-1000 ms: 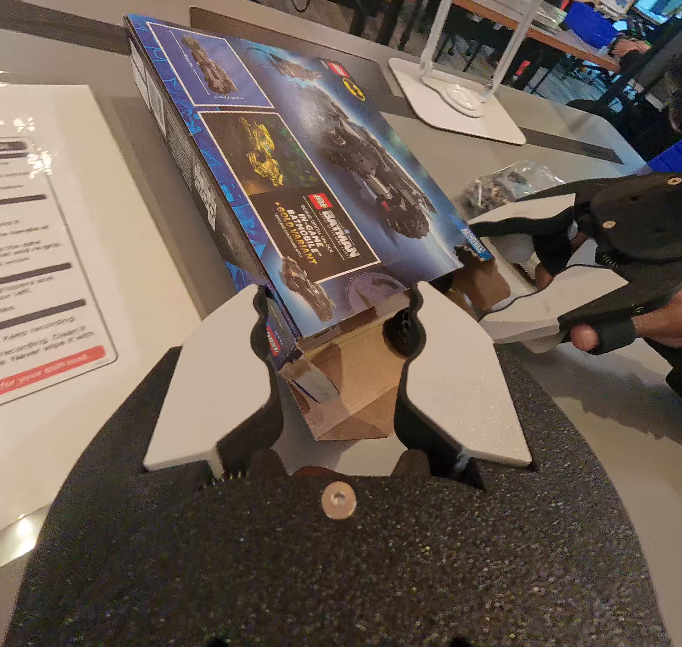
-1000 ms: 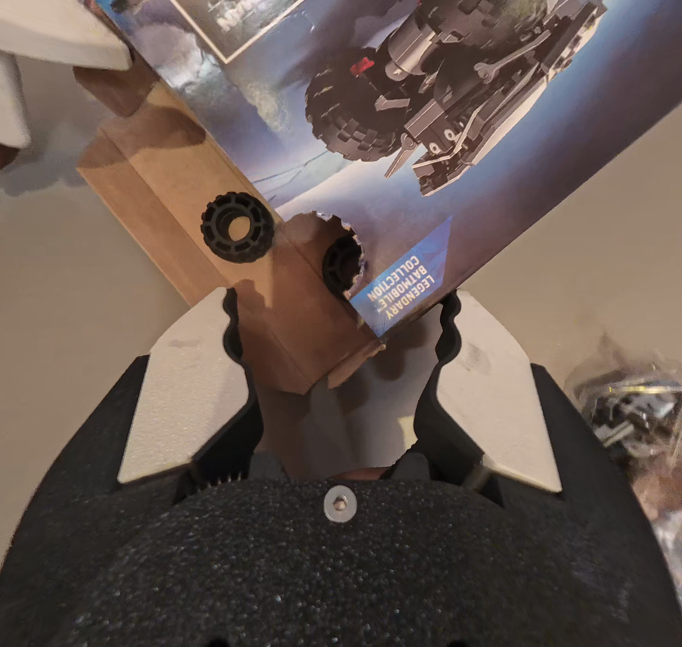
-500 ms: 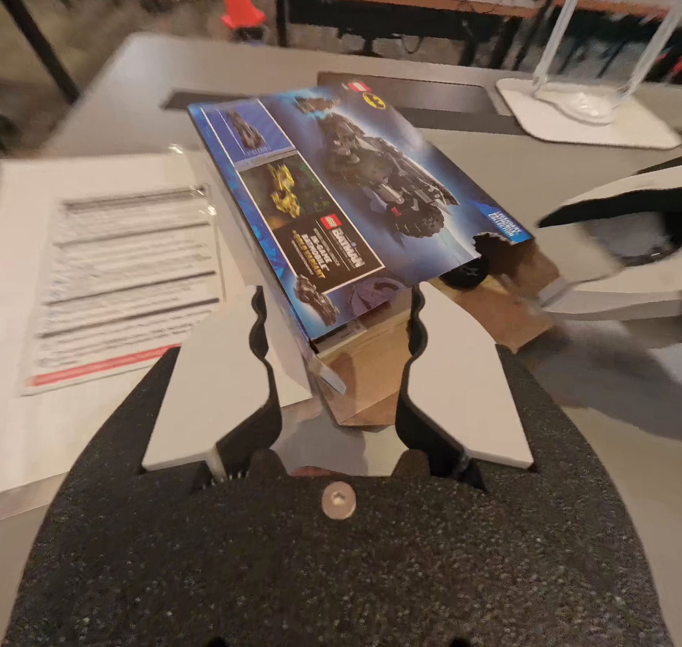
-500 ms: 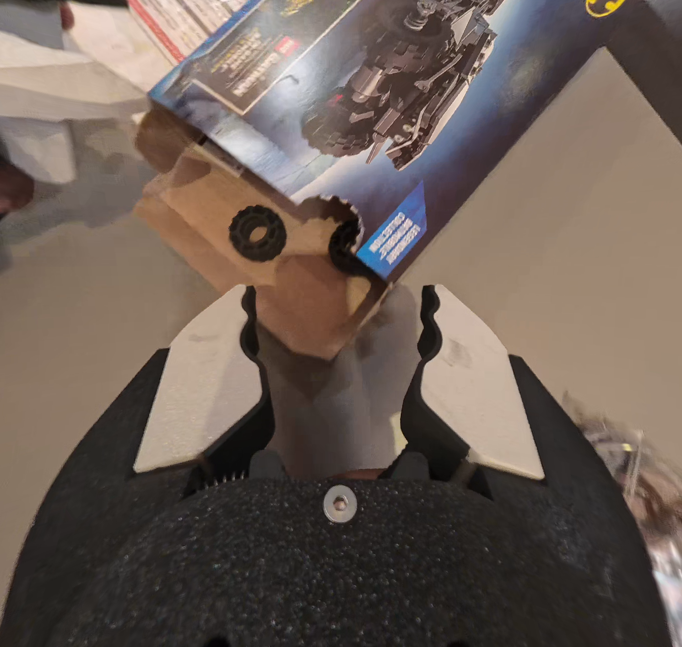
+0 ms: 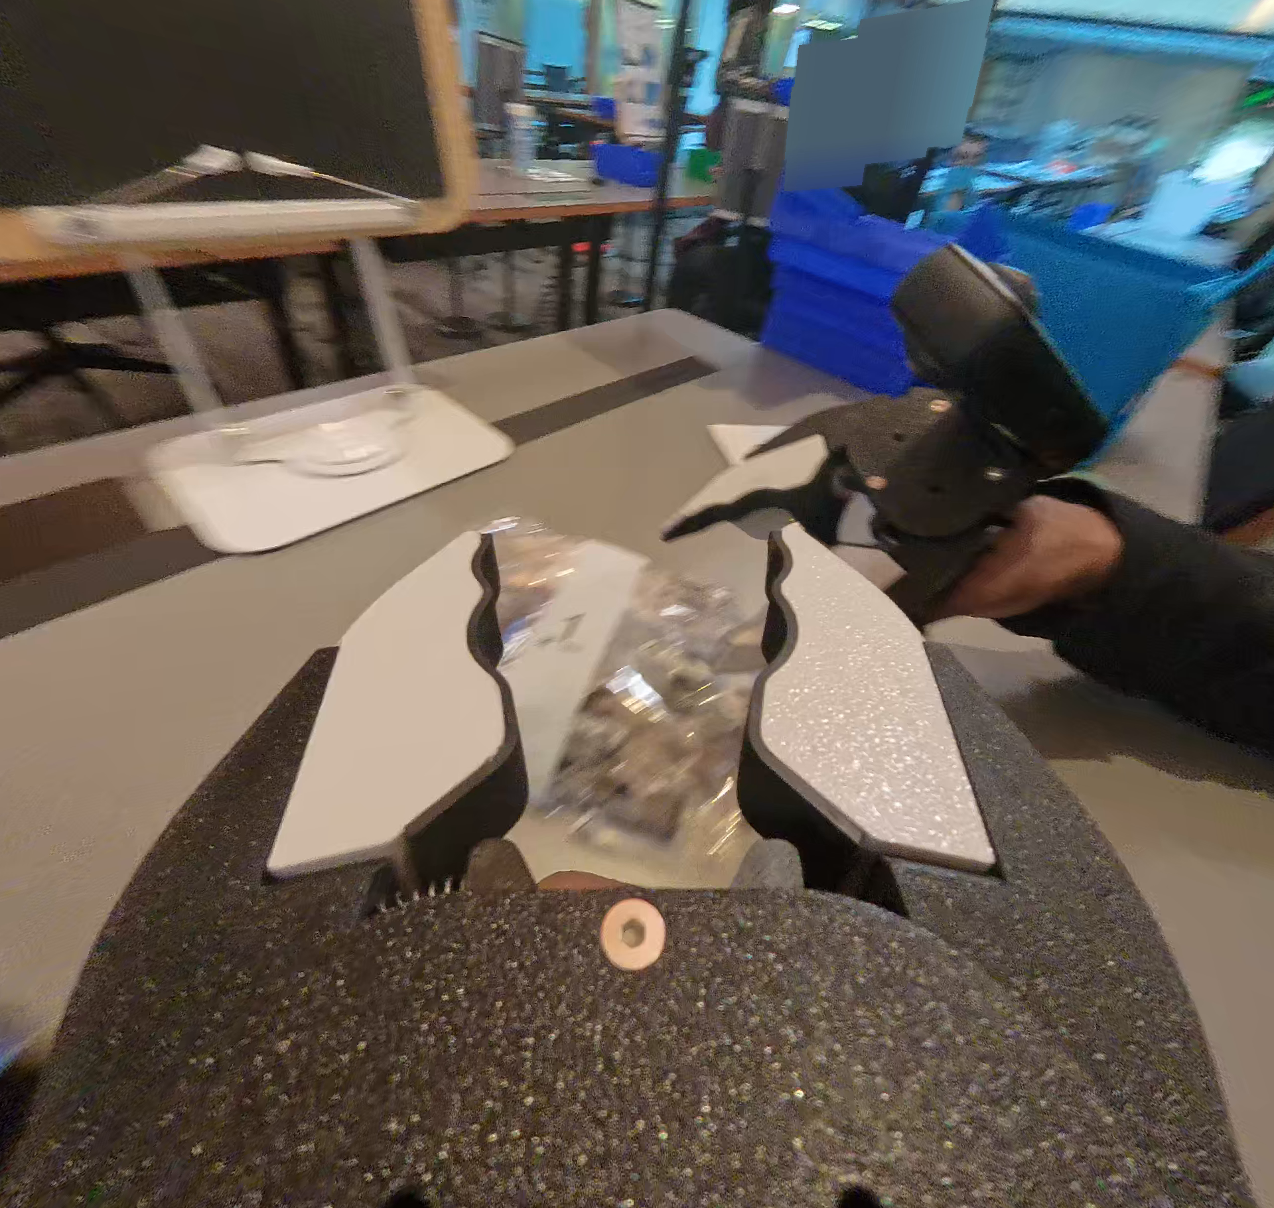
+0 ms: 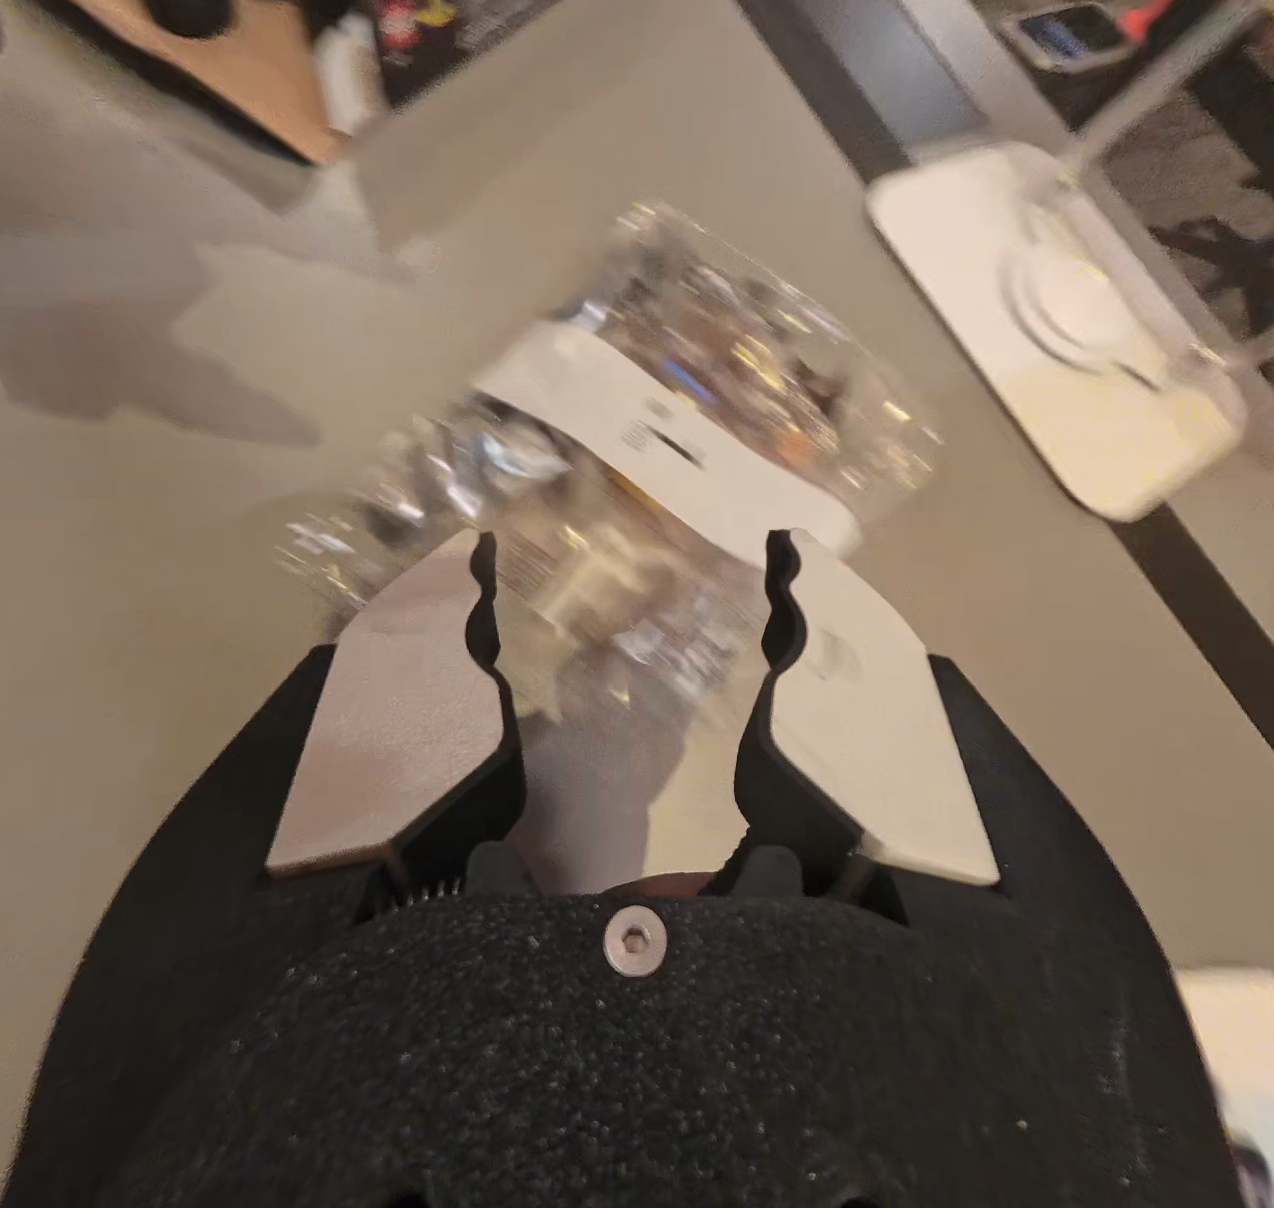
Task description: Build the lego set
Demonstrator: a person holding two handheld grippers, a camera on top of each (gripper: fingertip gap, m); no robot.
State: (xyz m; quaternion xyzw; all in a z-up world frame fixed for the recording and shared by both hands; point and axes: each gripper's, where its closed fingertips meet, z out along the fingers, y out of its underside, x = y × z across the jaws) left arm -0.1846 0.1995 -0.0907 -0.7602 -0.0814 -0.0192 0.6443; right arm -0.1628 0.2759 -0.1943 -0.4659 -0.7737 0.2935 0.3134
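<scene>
The left gripper (image 5: 627,541) points forward and down, its jaws spread wide with nothing pressed between them. The right gripper (image 6: 631,541), held in a hand (image 5: 1020,568) with a dark sleeve, is likewise spread.

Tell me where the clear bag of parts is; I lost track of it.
The bag lies on the grey table, seen between the open left gripper's fingers, right of the white stand base.
</scene>
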